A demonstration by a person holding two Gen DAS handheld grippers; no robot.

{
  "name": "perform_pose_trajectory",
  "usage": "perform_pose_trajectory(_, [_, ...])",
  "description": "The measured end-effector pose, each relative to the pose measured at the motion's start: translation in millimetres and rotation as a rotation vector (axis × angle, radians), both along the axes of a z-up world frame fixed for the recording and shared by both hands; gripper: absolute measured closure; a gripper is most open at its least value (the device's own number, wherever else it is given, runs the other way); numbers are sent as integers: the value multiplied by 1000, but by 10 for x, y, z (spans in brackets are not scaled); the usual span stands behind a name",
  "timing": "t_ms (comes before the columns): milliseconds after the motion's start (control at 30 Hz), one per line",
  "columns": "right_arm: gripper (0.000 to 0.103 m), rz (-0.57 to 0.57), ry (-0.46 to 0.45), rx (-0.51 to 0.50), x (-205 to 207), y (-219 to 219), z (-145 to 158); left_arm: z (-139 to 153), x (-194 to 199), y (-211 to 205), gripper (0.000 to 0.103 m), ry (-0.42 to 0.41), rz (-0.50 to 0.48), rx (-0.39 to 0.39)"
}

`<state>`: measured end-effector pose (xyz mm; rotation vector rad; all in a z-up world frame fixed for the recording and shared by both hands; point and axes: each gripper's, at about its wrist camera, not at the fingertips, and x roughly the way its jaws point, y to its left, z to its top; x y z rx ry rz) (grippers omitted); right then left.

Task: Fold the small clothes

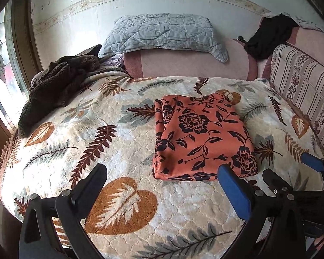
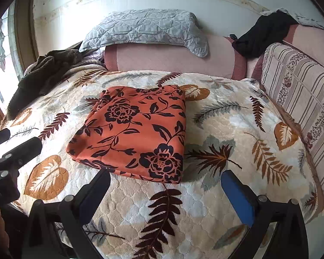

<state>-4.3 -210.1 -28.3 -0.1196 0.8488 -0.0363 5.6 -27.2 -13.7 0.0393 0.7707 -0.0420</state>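
I see a bed point(image 1: 123, 133) covered by a cream quilted blanket point(image 2: 216, 129) printed with brown, rust and grey leaves. A folded orange cloth with black flowers point(image 1: 200, 136) lies flat on the blanket, near its middle. To the cloth's far left, a crumpled dark brown fleece garment point(image 1: 54, 86) rests at the bed's edge. Beyond the cloth, a pink bolster point(image 1: 190, 64) lies across the head, with a grey quilted pillow point(image 1: 164, 34) on it.

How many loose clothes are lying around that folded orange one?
2: a brown fleece garment heaped at the bed's far left, a black one draped far right. Others may be hidden.
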Motion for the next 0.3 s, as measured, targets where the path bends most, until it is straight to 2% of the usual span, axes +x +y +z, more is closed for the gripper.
perform_pose_trajectory(300, [0,23,21,7,300,42,-109,-45,270,12,0,-1,24,-24])
